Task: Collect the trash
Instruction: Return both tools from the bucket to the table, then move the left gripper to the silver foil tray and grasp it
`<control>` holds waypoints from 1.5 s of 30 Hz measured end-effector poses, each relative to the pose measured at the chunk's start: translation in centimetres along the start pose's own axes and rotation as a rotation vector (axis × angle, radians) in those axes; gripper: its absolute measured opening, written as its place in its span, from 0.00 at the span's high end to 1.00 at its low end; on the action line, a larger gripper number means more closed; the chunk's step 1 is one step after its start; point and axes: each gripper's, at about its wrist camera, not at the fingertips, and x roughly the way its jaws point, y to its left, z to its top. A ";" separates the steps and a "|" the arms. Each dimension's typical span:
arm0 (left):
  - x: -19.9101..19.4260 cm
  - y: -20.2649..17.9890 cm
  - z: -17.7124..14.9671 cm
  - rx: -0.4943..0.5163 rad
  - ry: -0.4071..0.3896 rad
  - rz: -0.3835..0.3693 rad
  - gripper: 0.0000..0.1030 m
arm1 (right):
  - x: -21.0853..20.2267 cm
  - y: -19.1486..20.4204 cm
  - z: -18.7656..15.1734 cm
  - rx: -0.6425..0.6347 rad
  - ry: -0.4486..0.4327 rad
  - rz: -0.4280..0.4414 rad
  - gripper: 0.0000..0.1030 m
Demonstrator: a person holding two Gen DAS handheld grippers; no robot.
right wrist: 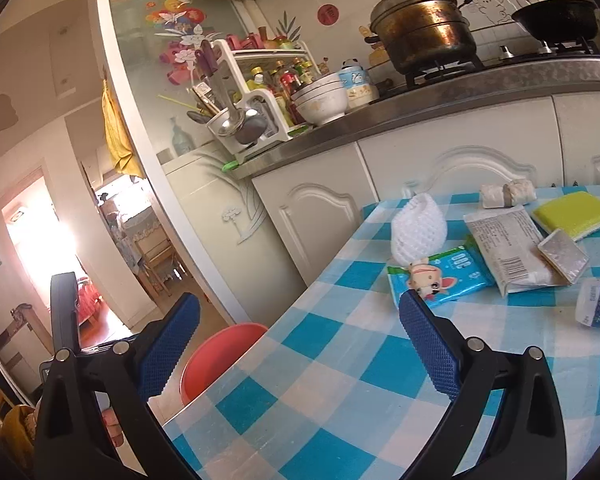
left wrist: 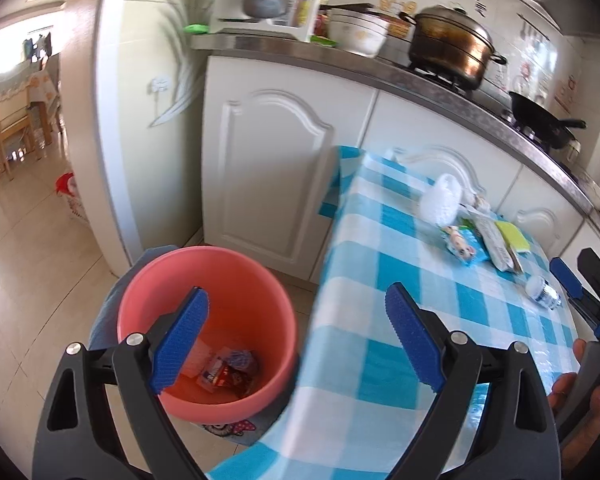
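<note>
Several light, crushable wrappers are lying right of centre on the table (right wrist: 340, 380); the blue wipes packet (right wrist: 456, 272) is handling limp, slippery: grip an edge. Both grippers' jaws, left gripper (left wrist: 296, 340) and right gripper (right wrist: 300, 344), are standing wide, empty.

- The left tool (left wrist: 296, 340) is seen from its own camera with both blue ribbed pads spread wide apart; nothing is held between them.
- It is pitched downward, and its black arms fan out from the bottom of the view.
- The right tool (right wrist: 300, 344) is likewise shown with its jaws wide apart and nothing gripped; it is pitched only slightly downward.
- In the left wrist view, the right tool is glimpsed at the far right edge, with one blue pad visible.
- Below it, the person's right hand (left wrist: 576, 388) is seen wrapped around the grey handle, its fingers curled.
</note>
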 end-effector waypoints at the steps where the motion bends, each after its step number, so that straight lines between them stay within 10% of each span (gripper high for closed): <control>1: 0.0 -0.8 0.1 0.013 -0.001 -0.007 0.12 | -0.5 -0.7 0.1 0.011 -0.011 -0.002 0.04; 37: 6.0 -22.0 -0.2 0.218 0.168 -0.248 0.12 | -12.7 -22.0 1.2 0.483 -0.187 -0.160 0.04; 45: 10.3 -32.1 1.1 0.530 0.138 -0.368 0.12 | -14.2 -24.7 0.7 0.584 -0.195 -0.154 0.04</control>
